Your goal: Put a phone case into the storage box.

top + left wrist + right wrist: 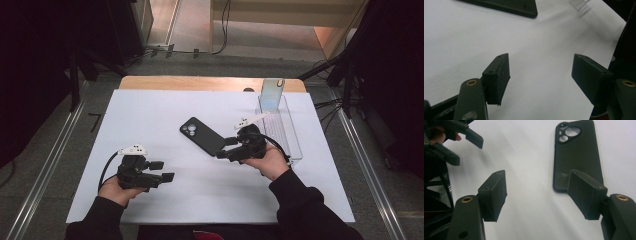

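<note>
Right tongs (223, 148) are hovering open, gripping nothing, just beside black phone case (202, 135), which is lying flat mid-desk (150, 115), camera cutout toward the far edge. Left tongs (166, 171) are sitting open and empty near the front-left corner.

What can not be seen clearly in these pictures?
- Phone: the right gripper view shows its lower corner hidden behind a jaw; in the left gripper view the top edge cuts it off.
- Clear tray: too faint in the high view to tell what lies inside.
- Second phone standing in the tray: too small for details.
- Left gripper: small and dark in the high view.
- Right gripper: nothing between its jaws.
</note>
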Demonstrator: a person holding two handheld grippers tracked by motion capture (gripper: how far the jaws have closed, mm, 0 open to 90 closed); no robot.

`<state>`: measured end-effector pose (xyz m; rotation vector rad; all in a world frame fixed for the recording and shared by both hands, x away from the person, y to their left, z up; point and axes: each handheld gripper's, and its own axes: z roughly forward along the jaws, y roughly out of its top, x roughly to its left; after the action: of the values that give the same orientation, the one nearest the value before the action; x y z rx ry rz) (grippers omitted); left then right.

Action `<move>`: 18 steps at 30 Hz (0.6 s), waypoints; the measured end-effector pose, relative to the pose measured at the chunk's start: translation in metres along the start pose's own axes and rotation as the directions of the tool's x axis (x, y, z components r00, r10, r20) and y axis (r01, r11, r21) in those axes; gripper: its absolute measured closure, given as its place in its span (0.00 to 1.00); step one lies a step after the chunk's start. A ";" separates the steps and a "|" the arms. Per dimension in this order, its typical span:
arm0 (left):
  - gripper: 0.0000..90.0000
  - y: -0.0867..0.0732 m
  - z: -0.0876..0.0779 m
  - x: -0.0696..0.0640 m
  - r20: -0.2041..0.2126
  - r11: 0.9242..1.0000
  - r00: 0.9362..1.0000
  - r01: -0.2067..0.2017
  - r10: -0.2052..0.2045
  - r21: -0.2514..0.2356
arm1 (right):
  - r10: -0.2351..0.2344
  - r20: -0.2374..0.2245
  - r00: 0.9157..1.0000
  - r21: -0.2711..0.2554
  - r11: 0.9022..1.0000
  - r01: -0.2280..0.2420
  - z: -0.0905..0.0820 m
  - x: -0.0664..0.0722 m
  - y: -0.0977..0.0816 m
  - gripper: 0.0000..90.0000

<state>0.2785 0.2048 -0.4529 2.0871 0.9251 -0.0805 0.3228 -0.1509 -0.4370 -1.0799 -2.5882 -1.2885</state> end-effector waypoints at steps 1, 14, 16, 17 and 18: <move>0.34 0.000 0.000 0.000 -0.002 1.000 1.000 -0.002 0.002 0.000 | -0.005 -0.011 1.000 -0.001 1.000 0.005 -0.003 0.000 -0.002 0.30; 0.34 0.000 0.000 0.000 0.000 1.000 1.000 0.001 -0.001 0.002 | 0.006 -0.047 0.999 0.025 1.000 -0.005 -0.036 -0.007 -0.037 0.16; 0.34 0.001 0.000 0.000 -0.001 1.000 1.000 0.002 -0.002 0.001 | 0.008 -0.045 0.999 0.032 0.999 -0.007 -0.040 -0.007 -0.043 0.16; 0.34 0.001 0.000 0.000 -0.001 1.000 1.000 0.002 -0.002 0.002 | 0.009 -0.046 0.999 0.037 0.999 -0.007 -0.042 -0.006 -0.046 0.16; 0.34 0.001 0.001 0.000 -0.001 1.000 1.000 0.003 -0.003 0.002 | 0.012 -0.046 0.999 0.038 0.999 -0.010 -0.043 -0.006 -0.049 0.16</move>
<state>0.2790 0.2041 -0.4528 2.0876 0.9289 -0.0821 0.2864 -0.2051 -0.4445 -1.0443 -2.5589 -1.2416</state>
